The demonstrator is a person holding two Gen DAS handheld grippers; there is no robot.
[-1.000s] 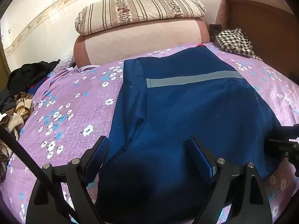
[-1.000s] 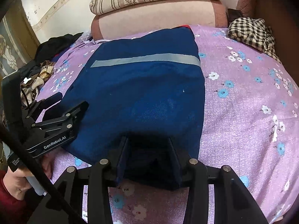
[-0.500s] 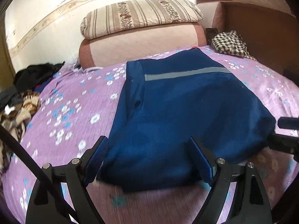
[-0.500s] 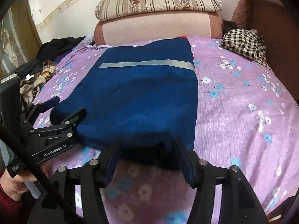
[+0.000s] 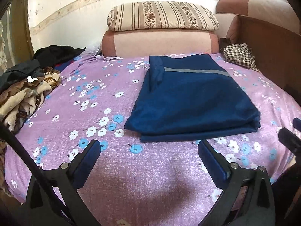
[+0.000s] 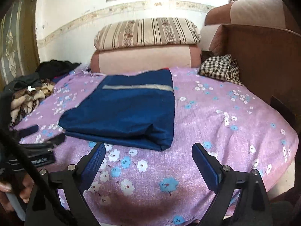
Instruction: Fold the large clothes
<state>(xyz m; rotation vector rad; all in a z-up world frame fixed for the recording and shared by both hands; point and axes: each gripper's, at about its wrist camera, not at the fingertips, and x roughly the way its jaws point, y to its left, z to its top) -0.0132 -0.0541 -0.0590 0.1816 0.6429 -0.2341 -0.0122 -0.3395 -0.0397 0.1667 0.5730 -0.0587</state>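
Through the left wrist camera, we are looking across a bed that is wearing a purple sheet printed with white and blue flowers. The folded blue garment is lying flat on that sheet, its grey stripe running across the far end. Our left claw is hovering spread apart just short of the garment's near edge, gripping nothing. Beyond the garment a pink bolster is sitting against the white wall, with a striped pillow resting on top of it. Left of the garment a heap of dark and tan clothes is spilling over the bed's edge; to its right a checked cloth is bunching beside a brown wooden panel.

Through the right wrist camera, we are seeing the same blue garment lying on the bed, near the bolster end. Our right claw is hanging released just before the garment's near corner, touching no cloth. The left claw is showing to the garment's left, low over the sheet.
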